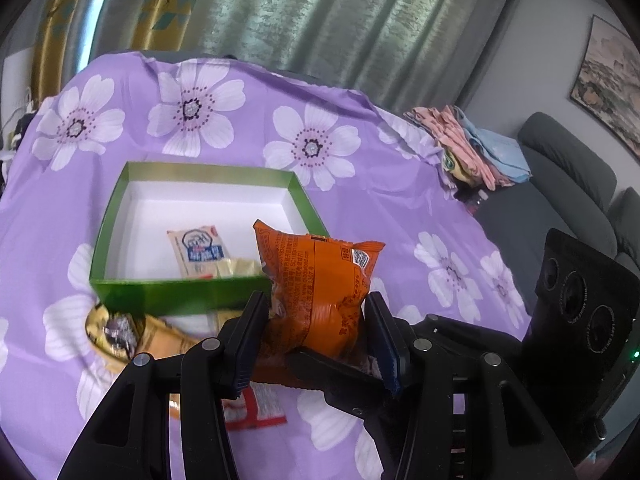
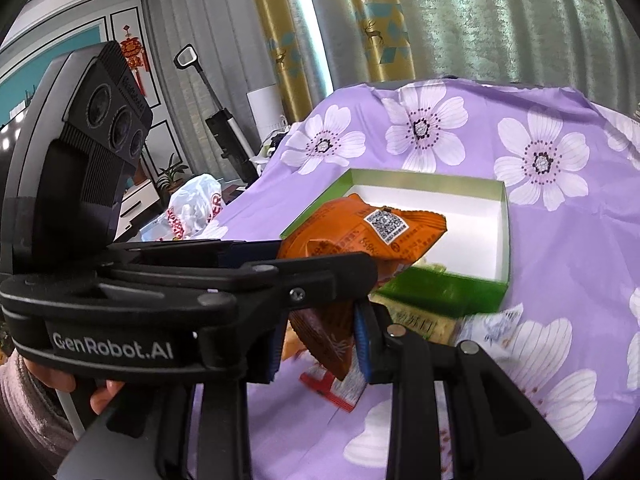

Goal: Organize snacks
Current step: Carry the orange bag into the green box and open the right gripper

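Note:
Both grippers hold one orange snack packet [image 1: 320, 288] above the purple flowered cloth, just in front of a green box [image 1: 172, 296]. My left gripper [image 1: 316, 340] is shut on its middle. My right gripper [image 2: 316, 344] is shut on the packet's lower end [image 2: 332, 344], while its upper part with a QR code [image 2: 384, 232] hangs over the box's near left corner [image 2: 440, 288]. The box holds a white-and-blue packet [image 1: 198, 250] and a pale yellow one [image 1: 240, 268].
Loose snacks lie in front of the box: a gold packet [image 1: 120, 332], a red-and-white one [image 1: 260, 408], a green one [image 2: 424, 324] and a white-blue one [image 2: 496, 324]. Folded clothes [image 1: 472, 148] sit at the table's right edge beside a grey sofa [image 1: 568, 184].

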`<state>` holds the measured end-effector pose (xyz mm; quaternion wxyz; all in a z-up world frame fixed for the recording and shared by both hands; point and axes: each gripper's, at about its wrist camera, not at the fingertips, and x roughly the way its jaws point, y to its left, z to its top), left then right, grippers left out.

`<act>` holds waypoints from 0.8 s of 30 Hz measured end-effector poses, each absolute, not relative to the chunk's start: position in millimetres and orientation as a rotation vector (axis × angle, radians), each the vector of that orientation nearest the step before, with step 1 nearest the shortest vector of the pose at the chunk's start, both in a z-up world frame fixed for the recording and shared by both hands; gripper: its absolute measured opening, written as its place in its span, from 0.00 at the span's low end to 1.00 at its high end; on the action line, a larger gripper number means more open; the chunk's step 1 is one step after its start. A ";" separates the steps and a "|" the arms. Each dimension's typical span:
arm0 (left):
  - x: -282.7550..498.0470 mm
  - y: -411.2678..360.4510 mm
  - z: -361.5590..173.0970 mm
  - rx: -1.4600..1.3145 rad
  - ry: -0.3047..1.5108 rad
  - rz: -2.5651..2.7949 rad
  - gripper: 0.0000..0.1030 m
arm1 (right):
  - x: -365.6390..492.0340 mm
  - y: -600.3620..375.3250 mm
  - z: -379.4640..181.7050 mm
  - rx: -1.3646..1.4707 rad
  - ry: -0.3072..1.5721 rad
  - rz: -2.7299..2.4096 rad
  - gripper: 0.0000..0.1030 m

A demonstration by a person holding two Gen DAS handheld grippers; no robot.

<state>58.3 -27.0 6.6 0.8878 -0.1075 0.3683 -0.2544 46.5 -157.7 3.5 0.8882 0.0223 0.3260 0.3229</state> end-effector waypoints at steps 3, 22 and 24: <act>73.2 -27.1 4.1 -0.227 0.770 -0.530 0.49 | 59.1 -157.6 3.3 0.042 0.672 0.663 0.29; 169.4 -20.4 -35.0 -0.341 0.876 -0.474 0.49 | 147.6 -145.1 -28.6 0.039 0.737 0.619 0.29; 175.3 -20.3 -39.8 -0.345 0.888 -0.463 0.49 | 154.3 -143.8 -33.3 0.043 0.750 0.615 0.29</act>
